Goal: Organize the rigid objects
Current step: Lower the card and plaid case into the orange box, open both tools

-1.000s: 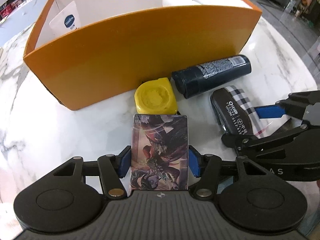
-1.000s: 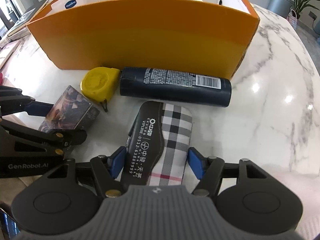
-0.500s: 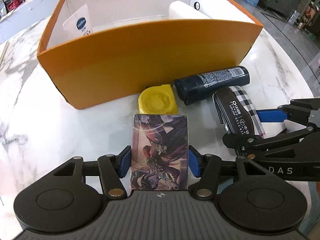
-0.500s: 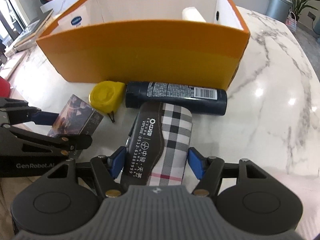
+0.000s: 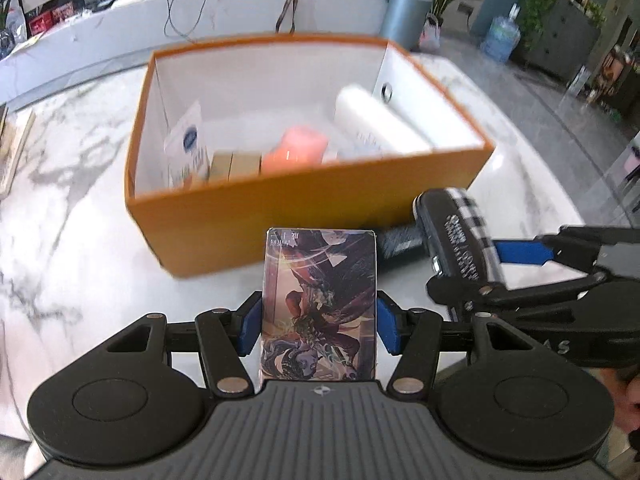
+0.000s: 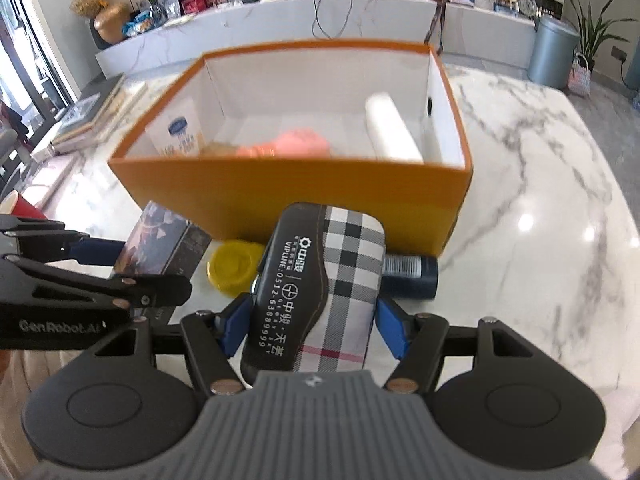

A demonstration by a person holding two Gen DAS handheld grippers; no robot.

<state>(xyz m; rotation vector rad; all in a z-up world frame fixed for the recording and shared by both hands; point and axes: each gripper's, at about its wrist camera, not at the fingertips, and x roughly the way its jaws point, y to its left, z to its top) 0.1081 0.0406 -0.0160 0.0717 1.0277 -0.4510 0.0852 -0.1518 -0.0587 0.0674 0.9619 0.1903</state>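
Note:
My left gripper point(image 5: 319, 322) is shut on an illustrated card box point(image 5: 319, 304) and holds it in the air in front of the orange box point(image 5: 304, 208). My right gripper point(image 6: 312, 326) is shut on a plaid and black glasses case point(image 6: 320, 280), also lifted, to the right of the left gripper. The card box also shows in the right wrist view point(image 6: 160, 244), and the case in the left wrist view point(image 5: 460, 236). A yellow tape measure point(image 6: 234, 266) and a dark spray can point(image 6: 408, 276) lie on the marble table below, against the orange box's front wall point(image 6: 320, 188).
Inside the orange box are a white tube point(image 6: 178, 130), a pink item point(image 6: 296, 144), a white roll point(image 6: 390, 128) and small tan boxes point(image 5: 234, 164). Books point(image 6: 92, 116) lie at the table's left. A red cup point(image 6: 20, 206) stands at the left edge.
Both grippers have risen with their objects, the card box and the glasses case. The inside of the orange box has come into view. The tape measure and can stay on the table.

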